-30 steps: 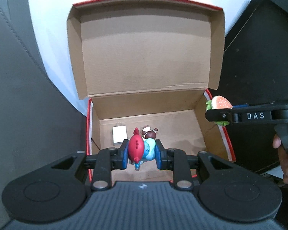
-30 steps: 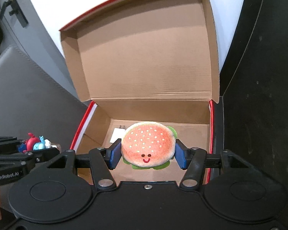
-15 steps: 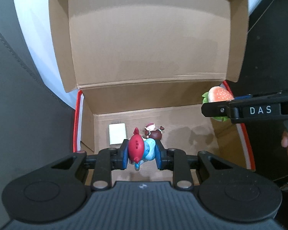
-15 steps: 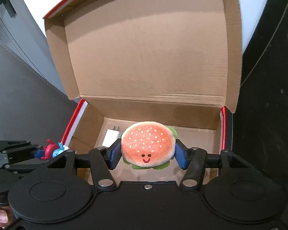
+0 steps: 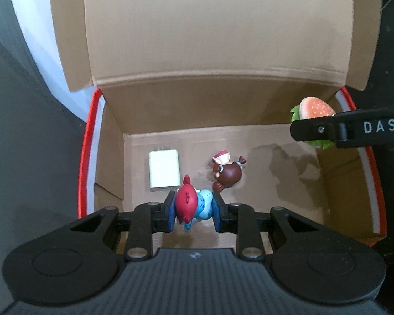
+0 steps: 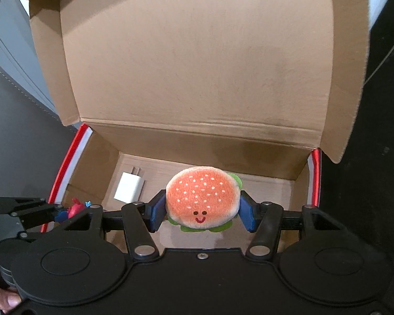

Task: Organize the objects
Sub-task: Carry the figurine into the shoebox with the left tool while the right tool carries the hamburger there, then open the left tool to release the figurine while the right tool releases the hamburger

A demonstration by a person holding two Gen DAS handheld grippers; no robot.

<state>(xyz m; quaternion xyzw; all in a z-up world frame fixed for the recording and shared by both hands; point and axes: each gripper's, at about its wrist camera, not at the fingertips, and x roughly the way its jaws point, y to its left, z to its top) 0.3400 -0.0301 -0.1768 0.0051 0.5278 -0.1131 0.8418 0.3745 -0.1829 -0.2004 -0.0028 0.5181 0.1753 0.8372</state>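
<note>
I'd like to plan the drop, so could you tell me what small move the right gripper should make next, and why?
Probably lower the right gripper a little further into the cardboard box before opening. It is shut on the plush burger, which hangs above bare floor on the box's right side, clear of the white charger, the brown figurine and the left gripper, which holds a red and blue toy.

Prob. a home – grey stitched upholstery (image 6: 18,120), white wall (image 5: 39,39), toys in cardboard box (image 5: 212,52)

Both wrist views look down, close, into one open cardboard box (image 5: 223,110) — left and right.
</note>
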